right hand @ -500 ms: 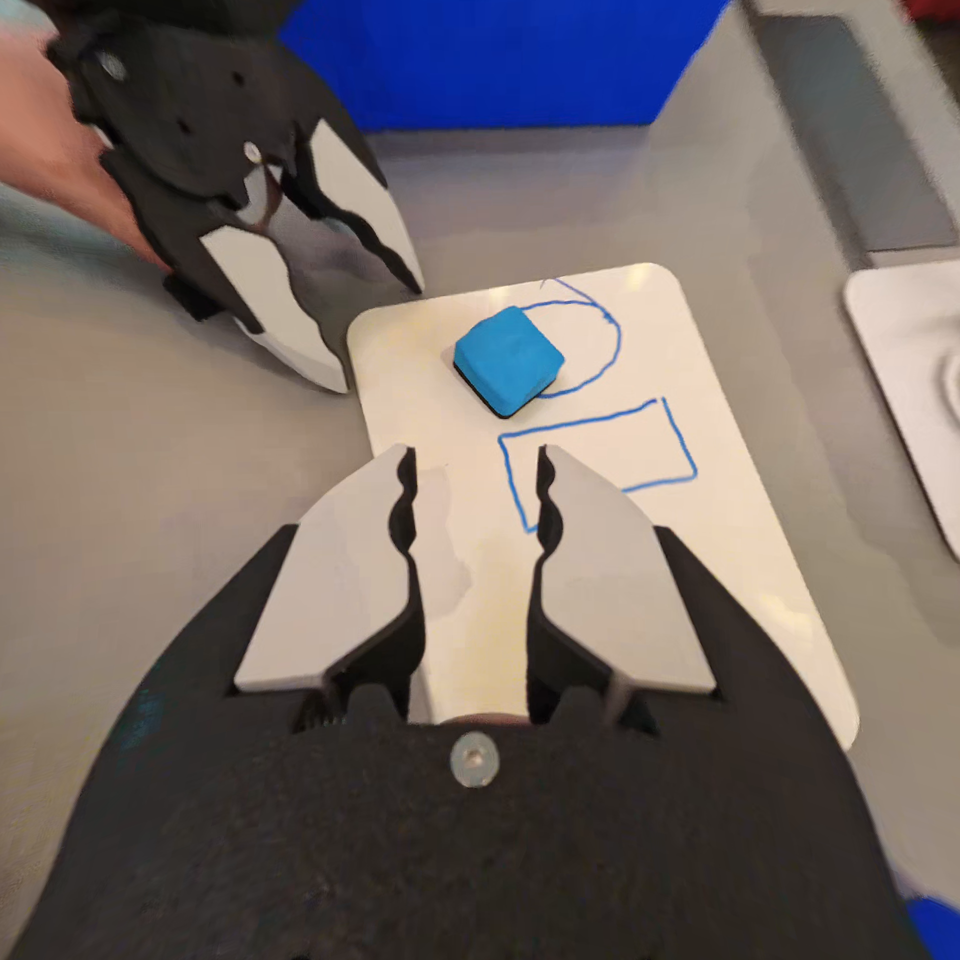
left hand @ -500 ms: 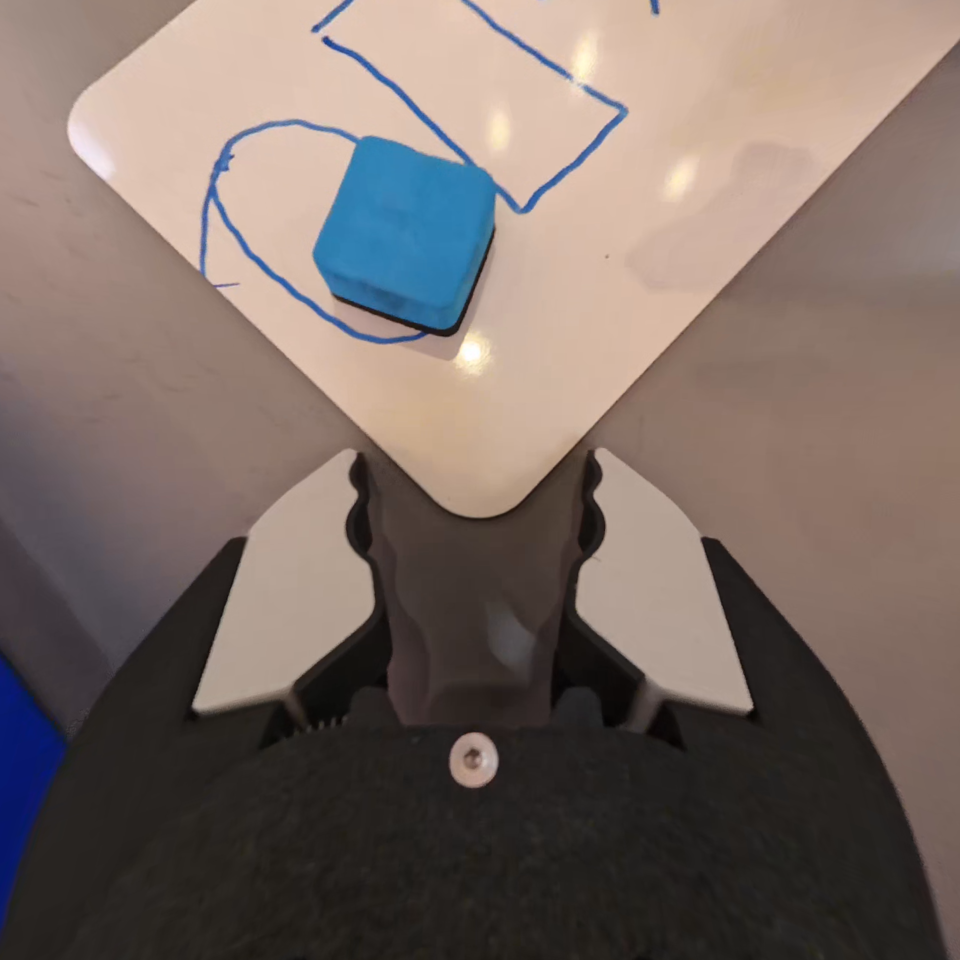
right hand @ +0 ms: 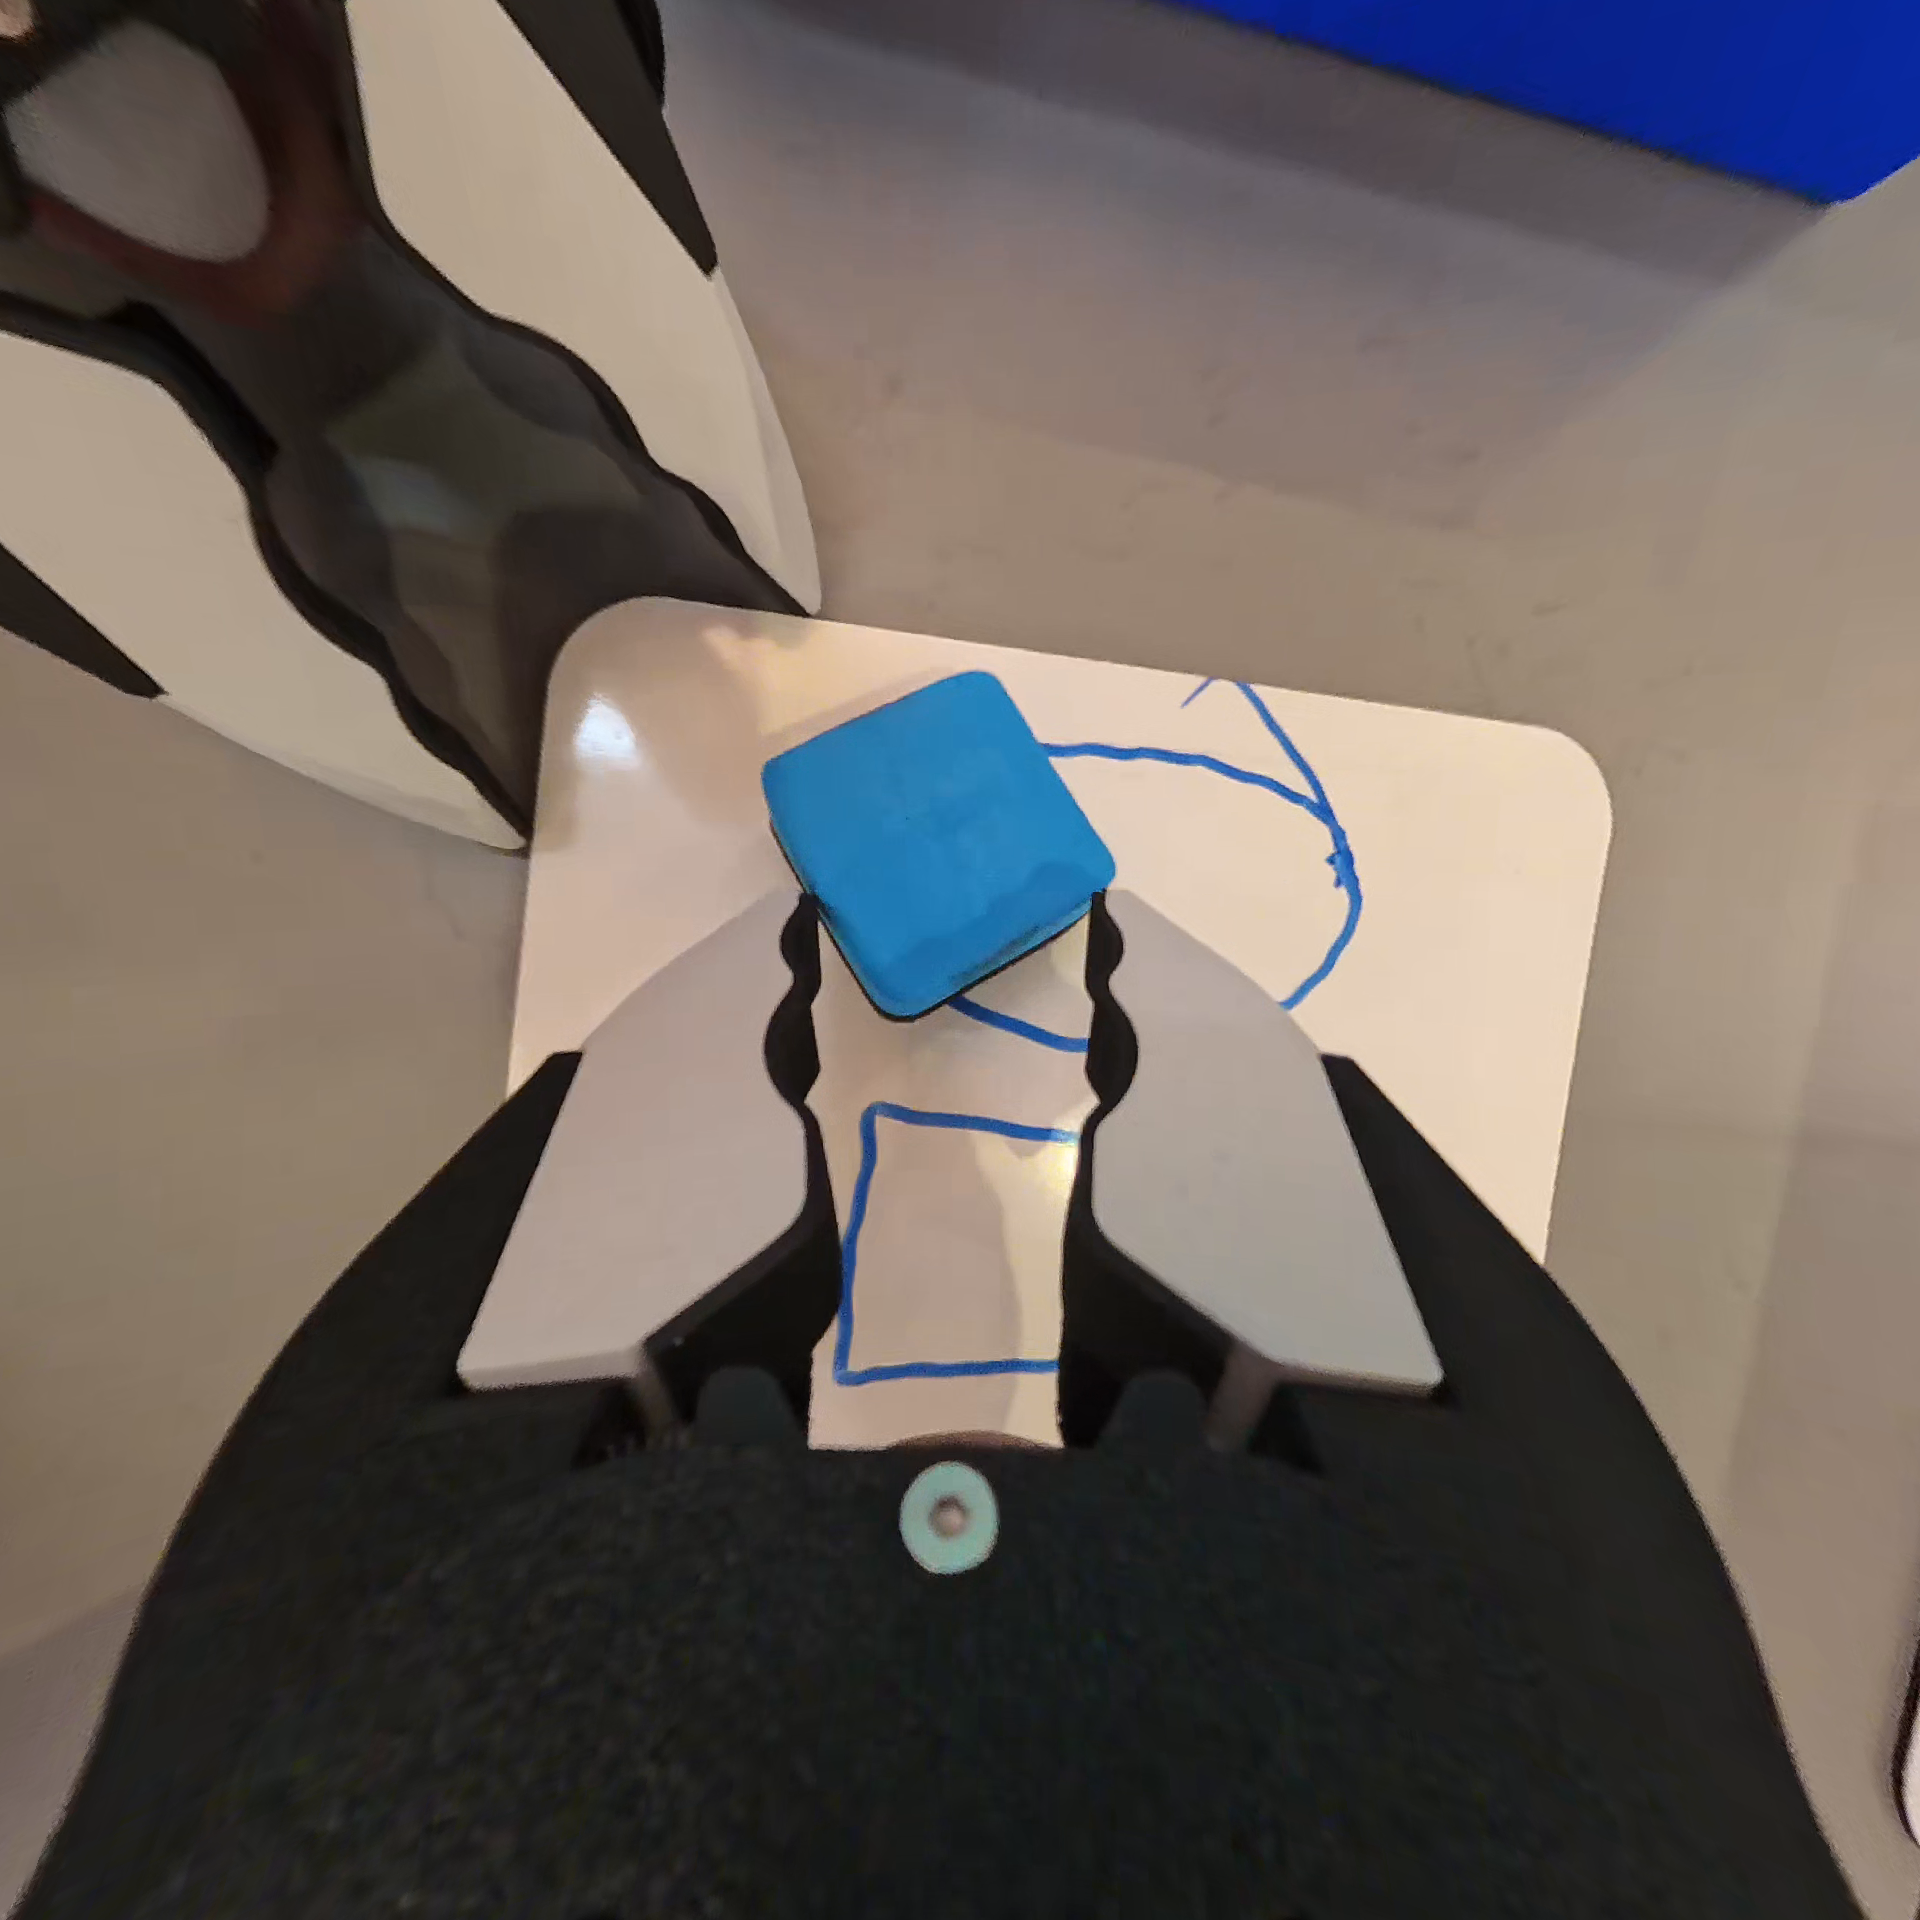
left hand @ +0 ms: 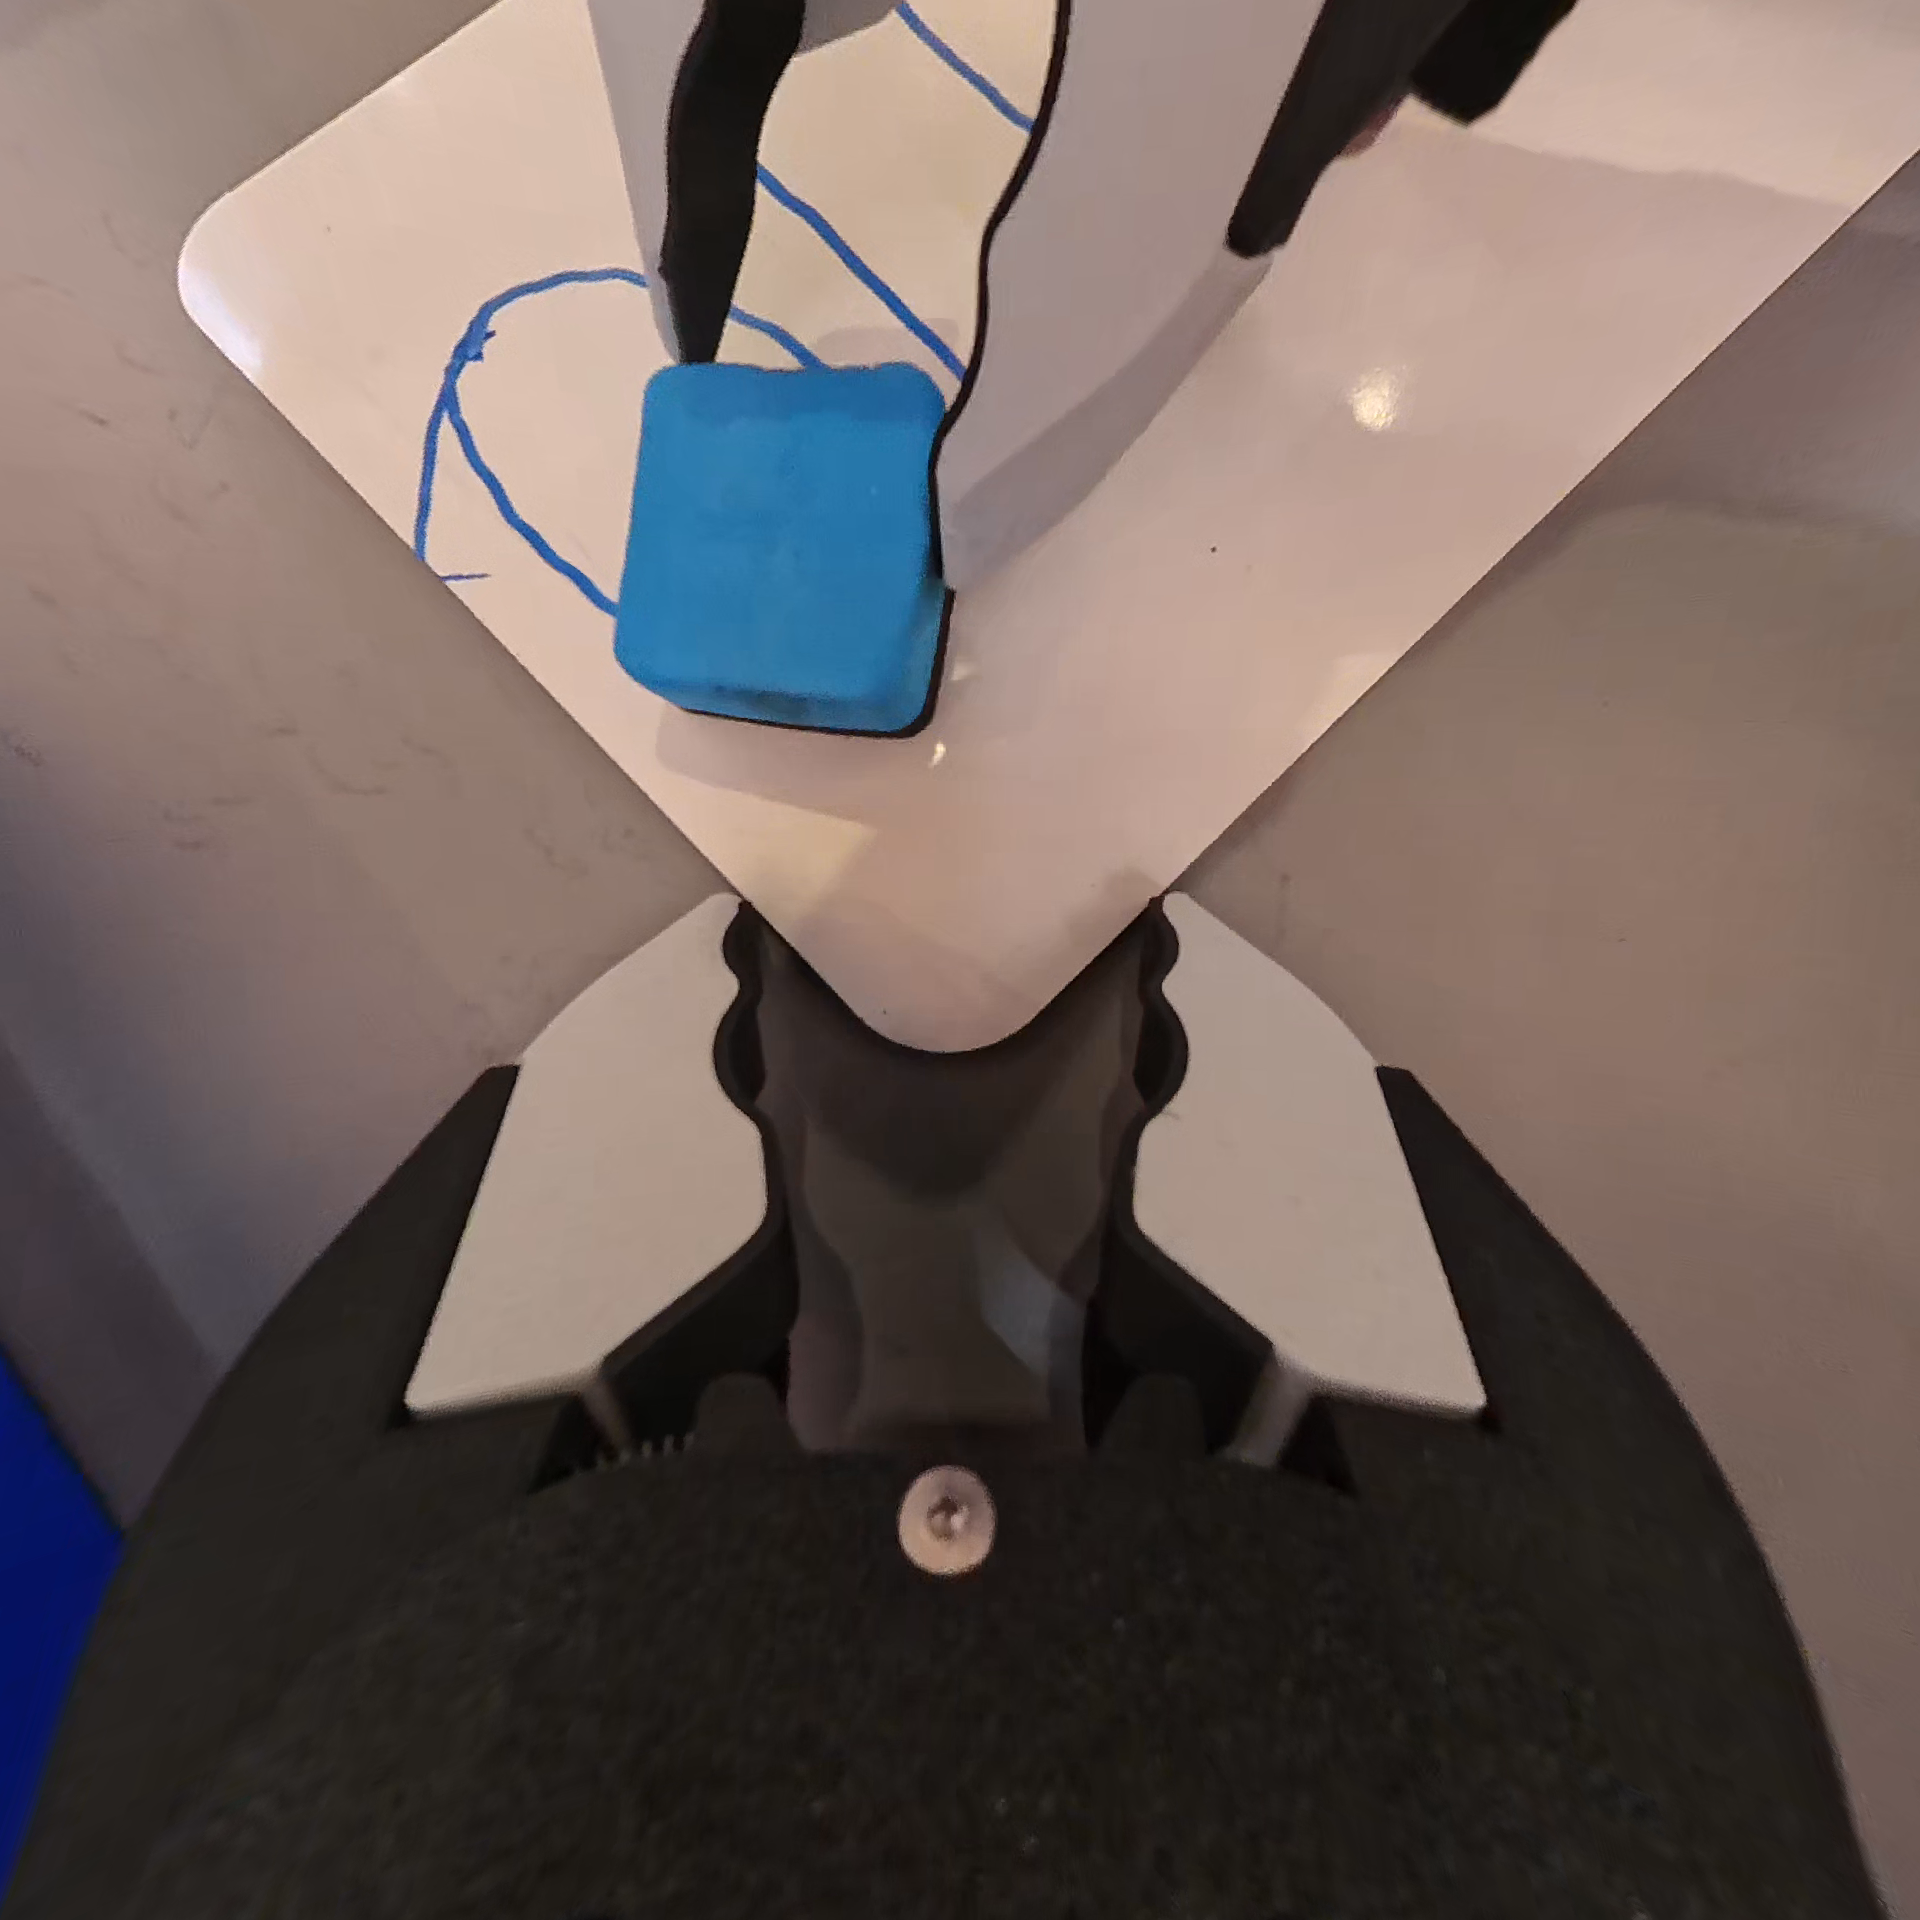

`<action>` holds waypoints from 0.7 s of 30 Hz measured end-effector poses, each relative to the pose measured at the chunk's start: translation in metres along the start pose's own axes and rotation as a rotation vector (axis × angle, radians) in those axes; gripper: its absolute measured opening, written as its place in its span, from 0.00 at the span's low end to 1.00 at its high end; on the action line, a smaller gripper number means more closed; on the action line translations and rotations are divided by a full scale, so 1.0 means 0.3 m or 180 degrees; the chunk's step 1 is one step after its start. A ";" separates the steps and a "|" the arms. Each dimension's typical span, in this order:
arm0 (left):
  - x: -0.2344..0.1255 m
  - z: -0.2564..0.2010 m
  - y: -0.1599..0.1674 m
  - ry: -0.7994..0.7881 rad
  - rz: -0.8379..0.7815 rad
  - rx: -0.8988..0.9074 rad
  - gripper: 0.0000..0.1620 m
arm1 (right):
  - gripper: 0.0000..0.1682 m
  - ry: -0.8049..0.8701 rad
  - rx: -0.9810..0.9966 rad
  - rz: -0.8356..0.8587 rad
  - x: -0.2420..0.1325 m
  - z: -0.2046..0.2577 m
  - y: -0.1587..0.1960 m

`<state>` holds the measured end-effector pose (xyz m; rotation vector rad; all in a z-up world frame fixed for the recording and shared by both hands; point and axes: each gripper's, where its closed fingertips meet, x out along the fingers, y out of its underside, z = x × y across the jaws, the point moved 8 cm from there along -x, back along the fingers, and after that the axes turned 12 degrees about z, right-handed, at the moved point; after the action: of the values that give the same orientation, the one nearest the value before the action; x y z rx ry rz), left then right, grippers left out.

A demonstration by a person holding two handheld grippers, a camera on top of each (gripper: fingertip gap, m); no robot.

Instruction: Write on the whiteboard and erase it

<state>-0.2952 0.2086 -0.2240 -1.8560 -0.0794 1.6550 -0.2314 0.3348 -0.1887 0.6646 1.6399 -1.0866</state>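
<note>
The whiteboard (left hand: 1299,644) lies flat on the grey table with a blue oval and a blue rectangle drawn on it. A blue eraser (left hand: 779,540) with a black underside sits on the oval's line. My left gripper (left hand: 945,914) is open, and the board's near corner lies between its fingers. My right gripper (right hand: 951,909) is open, its fingertips on either side of the near end of the eraser (right hand: 935,831). In the left wrist view the right gripper (left hand: 821,462) comes down from the top. In the right wrist view the left gripper (right hand: 657,722) is at the corner of the whiteboard (right hand: 1455,935).
The grey table (right hand: 1247,416) surrounds the board. A blue surface (right hand: 1558,83) stands at the table's far side and also shows at the lower left in the left wrist view (left hand: 42,1475).
My right gripper has moved forward over the board and now straddles the eraser. The eraser has turned and shifted a little toward the left gripper. The left gripper has stayed at the board's corner.
</note>
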 end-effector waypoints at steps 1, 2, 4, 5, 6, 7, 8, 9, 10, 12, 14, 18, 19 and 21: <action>0.000 0.000 0.001 -0.0002 -0.0009 -0.0006 0.43 | 0.29 0.0018 -0.0018 -0.0022 -0.009 0.002 -0.003; 0.000 0.000 0.001 -0.0007 -0.0018 -0.0012 0.43 | 0.29 0.0052 -0.0042 -0.0082 -0.026 0.005 -0.010; 0.000 -0.001 0.003 -0.0014 -0.0036 -0.0024 0.42 | 0.28 0.0028 -0.0036 -0.0180 -0.063 0.013 -0.024; 0.000 -0.001 0.004 -0.0021 -0.0036 -0.0036 0.42 | 0.28 -0.0018 -0.0016 -0.0157 -0.075 0.015 -0.028; 0.000 -0.002 0.004 -0.0028 -0.0038 -0.0046 0.42 | 0.28 -0.0055 0.0002 -0.0086 -0.083 0.016 -0.027; 0.000 -0.003 0.004 -0.0032 -0.0042 -0.0053 0.42 | 0.28 -0.0020 0.0019 0.0009 -0.087 0.012 -0.023; 0.000 -0.002 0.005 -0.0036 -0.0048 -0.0057 0.42 | 0.28 0.0068 0.0032 0.0086 -0.085 0.002 -0.016; 0.000 -0.002 0.005 -0.0036 -0.0051 -0.0062 0.42 | 0.27 0.0138 0.0045 0.0139 -0.076 -0.008 -0.007; -0.001 -0.002 0.005 -0.0042 -0.0051 -0.0068 0.42 | 0.27 0.0145 0.0082 0.0159 -0.063 -0.016 0.003; -0.001 -0.002 0.005 -0.0045 -0.0047 -0.0080 0.42 | 0.29 0.0002 0.0218 0.0150 -0.032 -0.022 0.023; -0.002 -0.002 0.005 -0.0034 -0.0049 -0.0098 0.41 | 0.30 -0.0088 0.0310 0.0205 -0.009 -0.019 0.046; -0.011 0.010 0.005 0.0133 -0.0104 -0.0222 0.39 | 0.28 -0.0164 0.0368 0.0013 -0.049 -0.009 0.051; -0.013 0.015 0.005 0.0184 -0.0142 -0.0267 0.39 | 0.26 -0.0169 0.0378 -0.0145 -0.072 -0.010 0.035; -0.016 0.025 0.003 0.0263 -0.0204 -0.0342 0.37 | 0.19 -0.0148 0.0341 -0.0350 -0.095 -0.013 -0.001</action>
<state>-0.3032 0.2088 -0.2202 -1.9787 -0.1941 1.5559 -0.2240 0.3403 -0.1615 0.6195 1.6021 -1.2675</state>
